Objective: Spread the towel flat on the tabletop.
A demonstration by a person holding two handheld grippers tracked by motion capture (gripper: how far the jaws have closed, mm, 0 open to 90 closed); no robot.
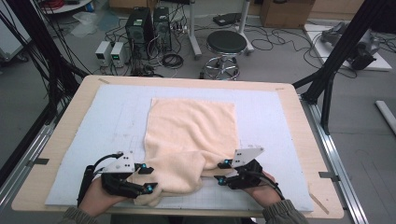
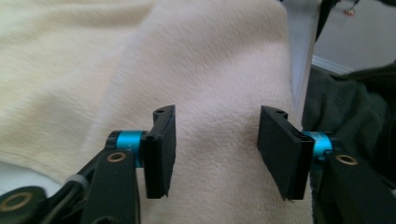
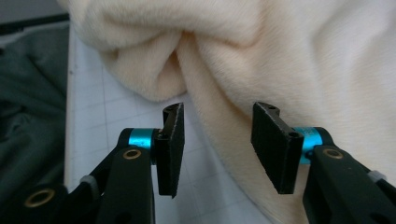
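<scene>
A cream towel [image 1: 189, 135] lies on the pale blue grid mat [image 1: 266, 116], flat at the far end and bunched into folds along its near edge. My left gripper [image 1: 149, 178] is at the towel's near left corner, held in a hand. In the left gripper view its jaws [image 2: 215, 149] stand apart over the towel [image 2: 210, 70], and the pads do not press on the cloth. My right gripper [image 1: 224, 171] is at the bunched near right edge. Its jaws [image 3: 217, 149] are open too, with a fold of towel [image 3: 280, 56] running between them over the mat [image 3: 112, 116].
The mat covers most of a wooden table [image 1: 303, 140]. Beyond the far edge stand a black stool [image 1: 226, 44], computer towers [image 1: 140, 28] and loose cables on the floor. A black frame leg [image 1: 336, 60] rises at the right. A dark green sleeve [image 2: 345, 102] lies near the towel's edge.
</scene>
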